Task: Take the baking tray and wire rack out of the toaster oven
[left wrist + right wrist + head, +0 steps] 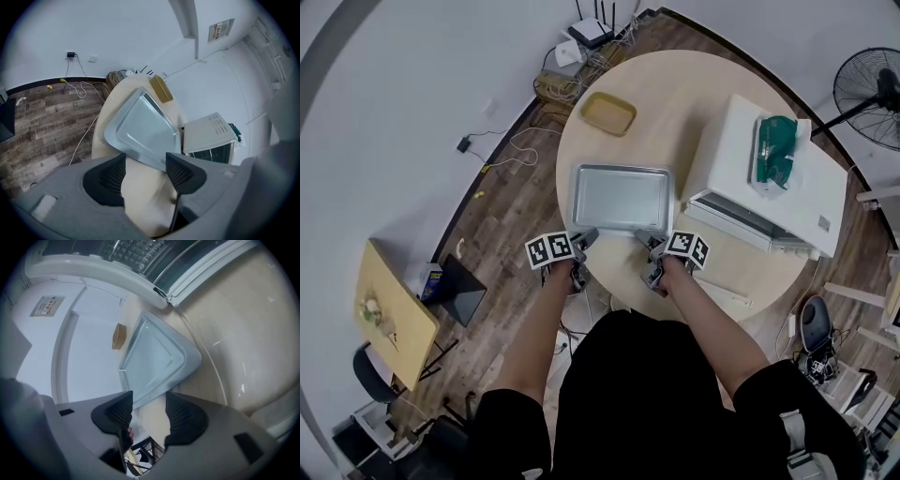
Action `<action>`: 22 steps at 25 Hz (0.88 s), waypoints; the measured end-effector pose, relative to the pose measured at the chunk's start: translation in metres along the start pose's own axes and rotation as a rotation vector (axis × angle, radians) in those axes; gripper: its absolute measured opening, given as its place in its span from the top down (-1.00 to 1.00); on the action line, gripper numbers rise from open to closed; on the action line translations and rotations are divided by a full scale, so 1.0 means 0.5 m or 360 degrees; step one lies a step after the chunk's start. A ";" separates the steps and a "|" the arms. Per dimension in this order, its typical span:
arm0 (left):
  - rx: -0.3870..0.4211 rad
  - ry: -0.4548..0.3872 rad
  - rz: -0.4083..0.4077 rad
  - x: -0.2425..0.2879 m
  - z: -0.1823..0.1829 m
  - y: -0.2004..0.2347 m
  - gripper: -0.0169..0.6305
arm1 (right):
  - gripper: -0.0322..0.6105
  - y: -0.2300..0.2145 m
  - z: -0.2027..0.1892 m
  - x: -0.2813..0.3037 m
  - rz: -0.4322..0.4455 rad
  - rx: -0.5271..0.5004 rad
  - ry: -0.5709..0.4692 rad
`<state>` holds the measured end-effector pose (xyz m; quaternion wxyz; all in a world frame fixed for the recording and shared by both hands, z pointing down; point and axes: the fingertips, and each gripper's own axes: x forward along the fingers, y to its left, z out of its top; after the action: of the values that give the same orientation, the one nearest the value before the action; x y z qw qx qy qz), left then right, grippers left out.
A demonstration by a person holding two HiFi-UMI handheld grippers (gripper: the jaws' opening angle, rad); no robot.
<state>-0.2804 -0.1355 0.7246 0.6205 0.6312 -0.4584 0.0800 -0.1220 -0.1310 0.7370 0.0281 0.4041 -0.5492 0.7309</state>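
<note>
The silver baking tray (621, 197) lies flat on the round beige table (675, 84), to the left of the white toaster oven (778, 178), whose door (739, 221) hangs open. My left gripper (584, 240) is at the tray's near left corner and my right gripper (653, 247) at its near right corner. In the left gripper view the jaws (145, 171) stand open, with the tray (143, 131) just beyond the tips. In the right gripper view the jaws (147, 411) are open too, the tray (154, 357) just ahead. A metal grid (136, 248) shows inside the oven.
A yellow dish (608, 113) sits at the table's far side. A green object (775, 150) lies on top of the oven. A fan (872, 98) stands at the right; a router and cables (581, 47) lie on the floor behind. A small wooden table (389, 314) is at the left.
</note>
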 end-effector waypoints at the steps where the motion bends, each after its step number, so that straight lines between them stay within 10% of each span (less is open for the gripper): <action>1: -0.0003 -0.0006 -0.0006 -0.004 -0.002 0.000 0.16 | 0.27 0.007 -0.002 -0.004 0.0010 -0.0014 -0.0006; 10: -0.0040 -0.0174 -0.0291 -0.090 -0.019 -0.088 0.16 | 0.27 0.053 -0.036 -0.102 0.0071 -0.0380 -0.0054; 17: 0.0066 -0.0330 -0.0664 -0.179 -0.082 -0.212 0.22 | 0.28 0.056 -0.032 -0.291 0.0316 -0.0346 -0.0465; 22: -0.0082 -0.0361 -0.0873 -0.196 -0.158 -0.280 0.77 | 0.39 0.023 -0.072 -0.440 0.0374 -0.0348 -0.0757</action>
<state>-0.2041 -0.0473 0.5769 0.5795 0.7204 -0.3391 -0.1736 -0.0001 -0.0171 0.5887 -0.1432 0.4924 -0.6590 0.5502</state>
